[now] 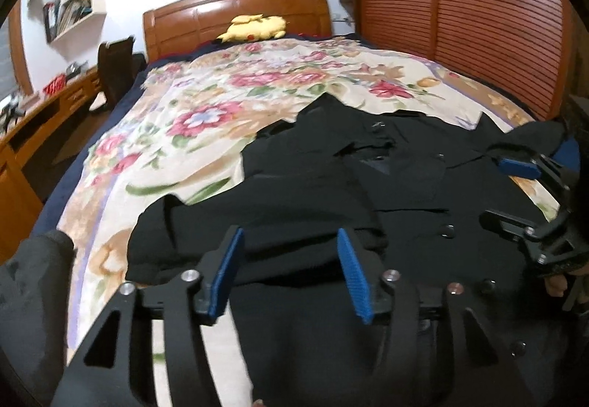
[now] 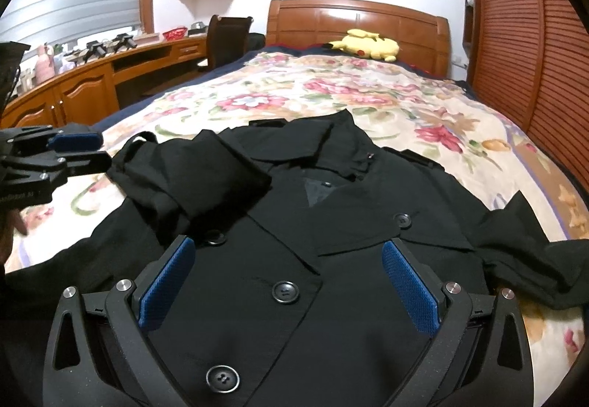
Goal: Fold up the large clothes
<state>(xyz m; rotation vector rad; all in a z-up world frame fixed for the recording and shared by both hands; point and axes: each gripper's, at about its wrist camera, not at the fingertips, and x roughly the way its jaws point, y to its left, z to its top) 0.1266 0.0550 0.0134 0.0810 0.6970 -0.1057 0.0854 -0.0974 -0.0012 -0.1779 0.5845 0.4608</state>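
White walls, a wooden headboard (image 2: 357, 20), slatted wardrobe doors (image 1: 460, 13), and a long desk (image 2: 110, 72).

I see a black double-breasted coat (image 2: 331, 259) lying front-up on the floral bedspread, collar toward the headboard. Its dark round buttons (image 2: 285, 292) show. One sleeve (image 2: 191, 179) is folded in across the chest; the other (image 2: 530, 259) lies outstretched sideways.

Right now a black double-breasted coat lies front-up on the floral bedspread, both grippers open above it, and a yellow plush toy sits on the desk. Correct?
Not quite: the yellow plush toy lies at the bed's headboard, not on the desk, as the right wrist view shows. The rest stands.
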